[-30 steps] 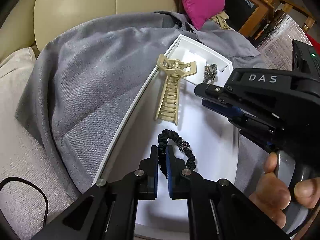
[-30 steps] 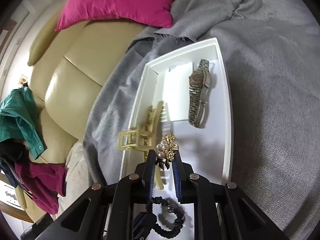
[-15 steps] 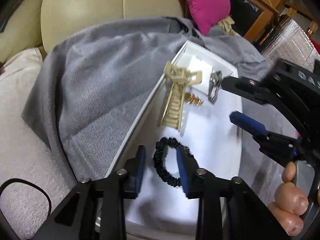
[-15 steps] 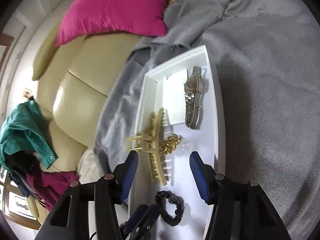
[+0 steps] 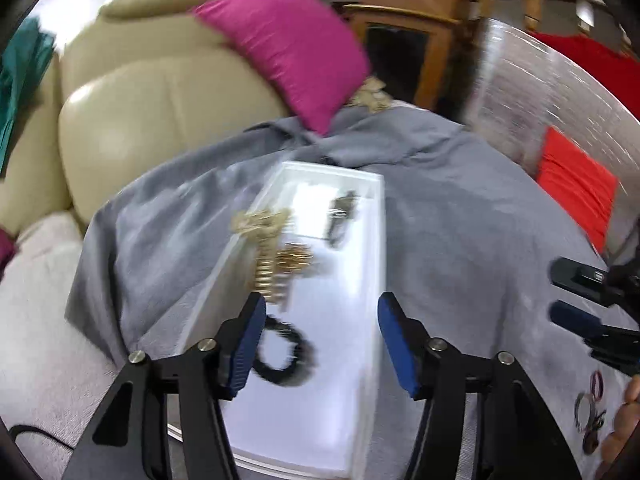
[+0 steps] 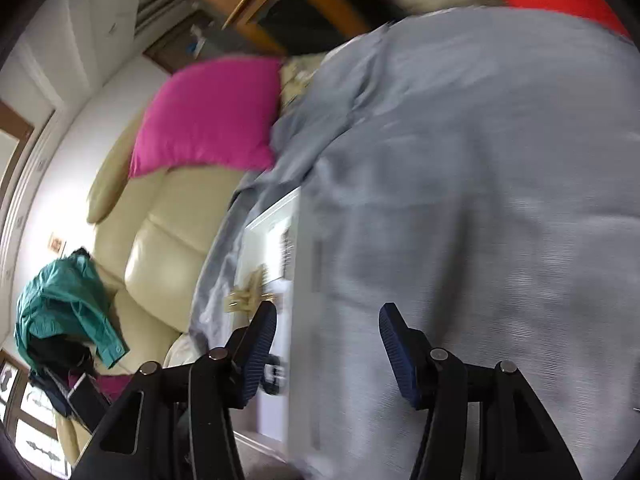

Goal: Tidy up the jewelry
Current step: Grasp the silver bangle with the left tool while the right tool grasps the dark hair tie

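grey blanket (image 5: 460, 220) w/ white tray (image 5: 376, 240); left gripper (image 5: 322, 344) & right gripper (image 6: 328, 350) wide open, empty.

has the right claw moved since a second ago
Yes. The right claw has swung rightward off the white tray and now hangs open over the grey blanket.

We are in a home living room: a cream leather sofa (image 5: 132, 112), a magenta cushion (image 5: 288, 48), a grey blanket (image 5: 460, 208) and wooden furniture (image 5: 432, 40).
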Motion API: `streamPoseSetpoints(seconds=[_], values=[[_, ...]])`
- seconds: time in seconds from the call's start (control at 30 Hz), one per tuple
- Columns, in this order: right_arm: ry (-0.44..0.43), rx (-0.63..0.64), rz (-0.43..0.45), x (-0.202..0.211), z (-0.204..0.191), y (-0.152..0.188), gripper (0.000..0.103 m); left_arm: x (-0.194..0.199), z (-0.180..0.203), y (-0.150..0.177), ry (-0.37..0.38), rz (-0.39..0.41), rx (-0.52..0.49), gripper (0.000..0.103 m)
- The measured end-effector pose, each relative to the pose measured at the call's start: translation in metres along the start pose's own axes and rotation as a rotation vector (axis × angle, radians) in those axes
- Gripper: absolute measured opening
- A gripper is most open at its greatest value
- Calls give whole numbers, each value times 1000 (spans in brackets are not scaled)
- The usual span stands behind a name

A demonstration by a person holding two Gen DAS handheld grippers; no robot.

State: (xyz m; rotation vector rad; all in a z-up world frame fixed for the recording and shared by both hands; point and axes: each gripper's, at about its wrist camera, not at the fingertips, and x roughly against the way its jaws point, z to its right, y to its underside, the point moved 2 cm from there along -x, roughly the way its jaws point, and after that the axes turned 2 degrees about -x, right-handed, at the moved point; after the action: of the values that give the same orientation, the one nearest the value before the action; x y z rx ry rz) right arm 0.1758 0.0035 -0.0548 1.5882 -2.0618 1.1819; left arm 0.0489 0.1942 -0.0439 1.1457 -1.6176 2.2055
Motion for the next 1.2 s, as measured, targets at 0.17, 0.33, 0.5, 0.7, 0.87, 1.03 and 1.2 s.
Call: streamPoseSetpoints(seconds=[0.17,0.33,0.5,0.7,0.87,1.03,1.2], values=[[73,-61,109,77,61,0,58,6,53,13,77,-16,-103,61],[126,-165,200,139,126,7,58,18,111,33,148,-28,-215,61],[147,-240,256,174,175,22,58,25,166,59,221,-49,-346,61],[152,-331,227,186,225,43,54,21,211,84,300,-114,-438,61],[139,-347,171,180,241,48,49,11,237,95,353,-189,-460,61],[111,-384,116,163,255,47,47,3,260,103,400,-241,-476,61],[103,-396,99,154,260,43,46,-7,277,111,455,-313,-492,61]])
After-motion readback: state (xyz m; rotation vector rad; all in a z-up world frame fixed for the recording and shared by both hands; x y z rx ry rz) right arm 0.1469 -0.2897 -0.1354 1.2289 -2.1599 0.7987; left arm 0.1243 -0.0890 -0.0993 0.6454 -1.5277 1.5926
